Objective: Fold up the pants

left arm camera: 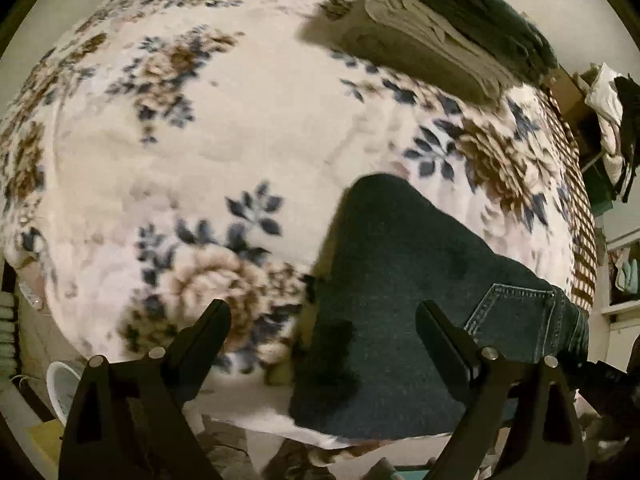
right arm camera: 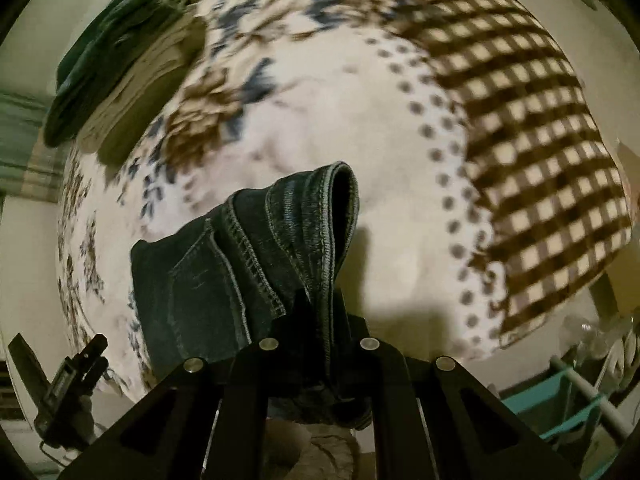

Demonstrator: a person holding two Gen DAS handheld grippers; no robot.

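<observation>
My right gripper [right arm camera: 320,312] pinches a bunched hem of the dark jeans [right arm camera: 224,264], lifted over the floral blanket [left arm camera: 248,128]. My left gripper [left arm camera: 324,320] hangs spread wide above them, holding nothing.

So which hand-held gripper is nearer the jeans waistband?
Right. The right hand-held gripper is shut on the jeans waistband; the left hand-held gripper is open above the jeans, gripping nothing.

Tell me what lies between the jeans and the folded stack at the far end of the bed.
Only bare floral blanket; nothing sits between the jeans and the folded stack. The left wrist view shows it.
</observation>
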